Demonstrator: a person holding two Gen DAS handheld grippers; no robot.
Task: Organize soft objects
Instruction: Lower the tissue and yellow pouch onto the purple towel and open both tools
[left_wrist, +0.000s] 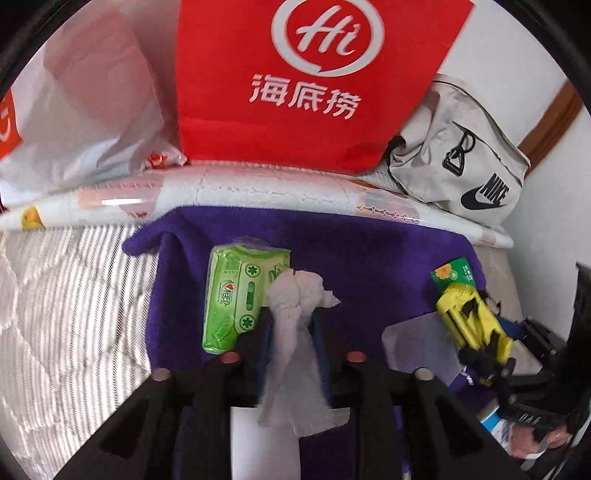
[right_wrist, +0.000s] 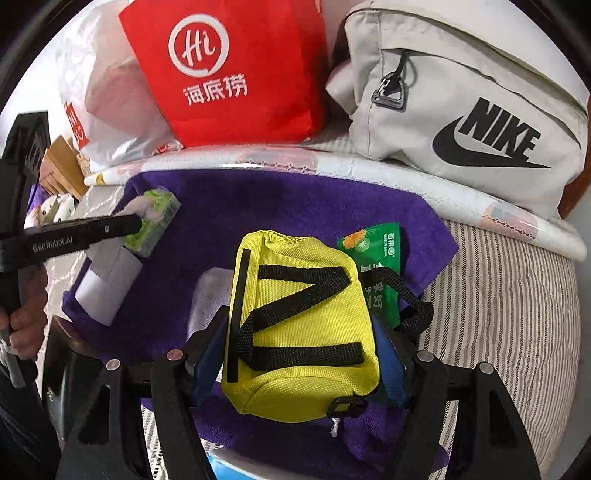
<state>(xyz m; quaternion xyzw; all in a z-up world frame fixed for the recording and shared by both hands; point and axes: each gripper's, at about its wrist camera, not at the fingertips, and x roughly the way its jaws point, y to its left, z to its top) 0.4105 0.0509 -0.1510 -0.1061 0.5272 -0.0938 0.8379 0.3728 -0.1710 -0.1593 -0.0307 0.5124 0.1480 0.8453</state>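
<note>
Only the right wrist view shows the right tool (right_wrist: 299, 354) clamping a yellow canvas pouch (right_wrist: 301, 325) with black straps above the purple towel (right_wrist: 295, 206). The left tool (left_wrist: 291, 325) pinches crumpled white tissue (left_wrist: 295, 295) beside a glossy green packet (left_wrist: 240, 291). A red bag (left_wrist: 314, 81) stands behind.

The yellow pouch (right_wrist: 299, 325) covers the lower part of the green sachet (right_wrist: 380, 266) near the right edge of the purple towel (right_wrist: 258, 206). The red bag (left_wrist: 314, 85) is cut off by the top edge. The white tissue (left_wrist: 295, 332) hides the gap between the left gripper (left_wrist: 291, 321) fingers.
</note>
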